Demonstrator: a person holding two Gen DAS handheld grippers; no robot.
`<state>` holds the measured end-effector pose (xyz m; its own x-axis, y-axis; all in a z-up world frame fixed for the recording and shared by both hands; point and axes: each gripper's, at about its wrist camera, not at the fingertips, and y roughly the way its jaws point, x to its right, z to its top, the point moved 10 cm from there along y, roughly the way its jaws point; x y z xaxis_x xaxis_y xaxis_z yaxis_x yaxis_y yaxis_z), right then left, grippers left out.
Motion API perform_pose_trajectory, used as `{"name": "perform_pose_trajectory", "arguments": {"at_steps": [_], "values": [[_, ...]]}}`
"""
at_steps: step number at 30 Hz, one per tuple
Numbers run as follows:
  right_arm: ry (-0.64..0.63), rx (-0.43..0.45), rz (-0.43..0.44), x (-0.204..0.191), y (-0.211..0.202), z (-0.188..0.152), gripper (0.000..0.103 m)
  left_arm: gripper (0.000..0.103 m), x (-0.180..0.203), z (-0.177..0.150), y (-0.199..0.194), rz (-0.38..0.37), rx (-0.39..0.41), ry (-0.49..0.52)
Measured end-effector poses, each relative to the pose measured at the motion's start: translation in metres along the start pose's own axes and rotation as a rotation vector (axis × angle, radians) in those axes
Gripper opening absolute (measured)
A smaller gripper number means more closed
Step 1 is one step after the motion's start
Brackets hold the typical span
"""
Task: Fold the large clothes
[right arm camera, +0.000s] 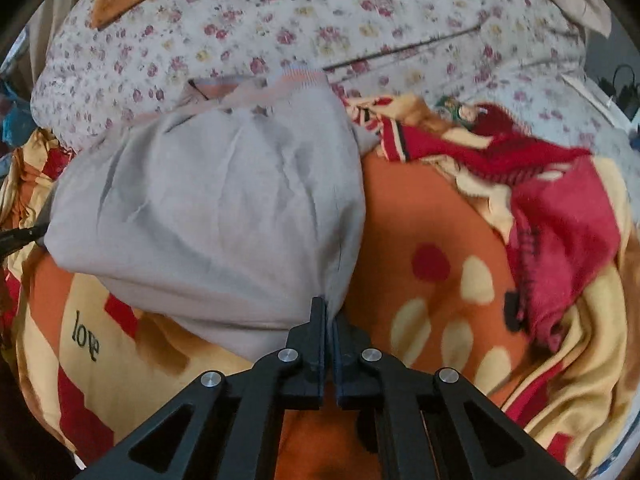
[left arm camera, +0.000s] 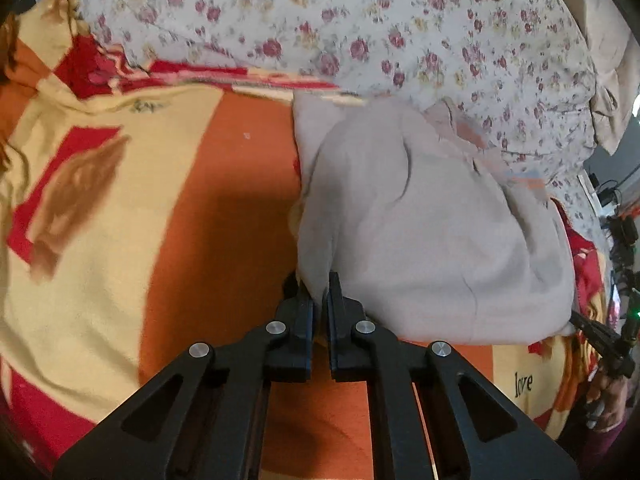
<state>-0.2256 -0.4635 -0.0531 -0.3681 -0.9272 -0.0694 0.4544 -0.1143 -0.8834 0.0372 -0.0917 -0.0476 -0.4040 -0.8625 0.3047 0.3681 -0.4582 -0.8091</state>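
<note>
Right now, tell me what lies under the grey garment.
The grey garment lies on an orange, cream and red blanket, which shows at its near and side edges; its far end reaches the floral quilt. Anything beneath the garment's middle is covered.

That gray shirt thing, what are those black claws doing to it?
A person is folding it with two hand-held grippers. The left gripper is shut on the gray garment at one near corner, and the right gripper is shut on the other near corner. The garment lies bunched on an orange, red and cream blanket, with a floral quilt behind it. The fold does not look finished yet.
</note>
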Motion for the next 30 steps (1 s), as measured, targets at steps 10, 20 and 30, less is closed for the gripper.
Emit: {"name": "perform_pose_trajectory", "arguments": {"at_steps": [10,20,30], "values": [[0.090,0.145,0.139,-0.019,-0.058,0.041,0.047,0.056,0.020,0.021,-0.030,-0.042,0.127,-0.060],[-0.093,0.159,0.221,-0.141,0.010,0.121,0.047,0.061,0.047,0.035,0.009,0.087,0.143,0.025],[-0.098,0.090,0.051,-0.126,0.118,0.141,0.047,0.074,0.008,0.028,0.045,0.141,0.055,-0.065]]}}
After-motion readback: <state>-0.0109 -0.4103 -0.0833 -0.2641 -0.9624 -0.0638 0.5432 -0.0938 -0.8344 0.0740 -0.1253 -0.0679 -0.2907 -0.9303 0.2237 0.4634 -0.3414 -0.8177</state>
